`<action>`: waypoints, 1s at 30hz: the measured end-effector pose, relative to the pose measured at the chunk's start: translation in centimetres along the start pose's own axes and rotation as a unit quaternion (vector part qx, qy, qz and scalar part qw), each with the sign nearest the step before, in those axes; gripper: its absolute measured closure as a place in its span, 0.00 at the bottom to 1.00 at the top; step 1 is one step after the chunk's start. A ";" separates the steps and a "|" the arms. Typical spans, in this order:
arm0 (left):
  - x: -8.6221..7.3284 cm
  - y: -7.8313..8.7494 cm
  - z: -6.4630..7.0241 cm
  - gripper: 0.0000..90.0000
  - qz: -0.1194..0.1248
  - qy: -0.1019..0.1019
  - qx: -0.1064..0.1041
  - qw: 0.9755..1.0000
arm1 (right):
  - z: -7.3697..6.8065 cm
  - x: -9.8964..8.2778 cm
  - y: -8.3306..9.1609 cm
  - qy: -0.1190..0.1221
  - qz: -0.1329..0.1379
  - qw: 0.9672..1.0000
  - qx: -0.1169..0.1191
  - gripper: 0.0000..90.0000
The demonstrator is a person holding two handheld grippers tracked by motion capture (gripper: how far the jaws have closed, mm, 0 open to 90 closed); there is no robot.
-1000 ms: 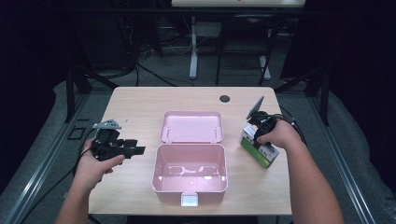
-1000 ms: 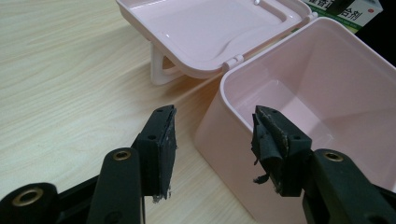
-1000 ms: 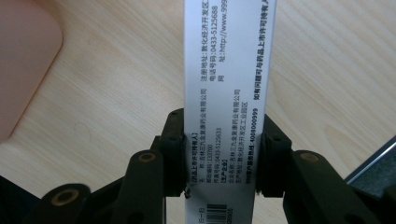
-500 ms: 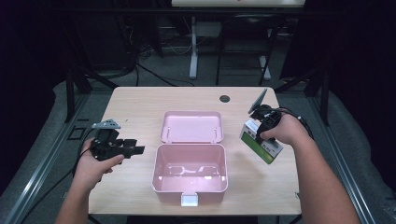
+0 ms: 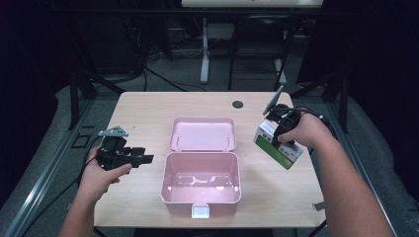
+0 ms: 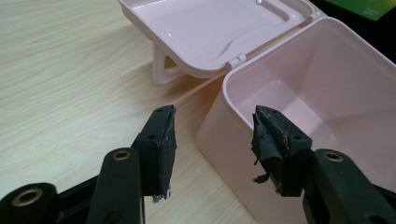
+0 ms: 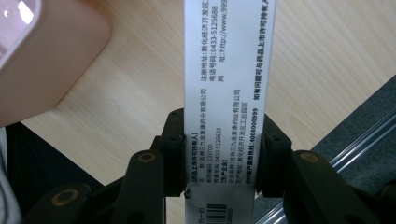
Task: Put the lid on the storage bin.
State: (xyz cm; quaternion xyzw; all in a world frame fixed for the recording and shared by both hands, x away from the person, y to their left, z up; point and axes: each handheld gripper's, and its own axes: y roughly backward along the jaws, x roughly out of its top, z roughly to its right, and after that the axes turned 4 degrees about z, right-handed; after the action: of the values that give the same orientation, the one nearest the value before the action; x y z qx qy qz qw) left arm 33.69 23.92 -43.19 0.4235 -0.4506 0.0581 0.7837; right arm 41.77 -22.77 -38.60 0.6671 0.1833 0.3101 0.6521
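Right gripper is clamping a green-and-white carton, jaws pressing on its two sides. In the right gripper view the carton is showing a white printed face w/ a barcode, wood tabletop beneath. Carton is hanging tilted over the right part of the table, just right of the pink box, not touching it.

Left gripper is sitting at table's left, pointing toward the box, jaws standing wide w/ nothing between; in the left gripper view the gripper is facing the box's near corner.

Box is standing open, lid lying back flat behind it. Small dark disc is sitting near the far edge.
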 end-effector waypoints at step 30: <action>0.0 -0.2 0.0 0.55 -0.002 -0.002 -0.001 1.000 | -3.7 0.7 3.4 0.119 -0.019 0.993 0.016 0.68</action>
State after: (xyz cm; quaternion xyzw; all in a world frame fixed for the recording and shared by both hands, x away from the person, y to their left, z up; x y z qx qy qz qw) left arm 33.78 23.78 -43.36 0.4239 -0.4513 0.0550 0.7834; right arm 39.34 -19.84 -35.26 0.6324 0.2775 0.3714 0.6206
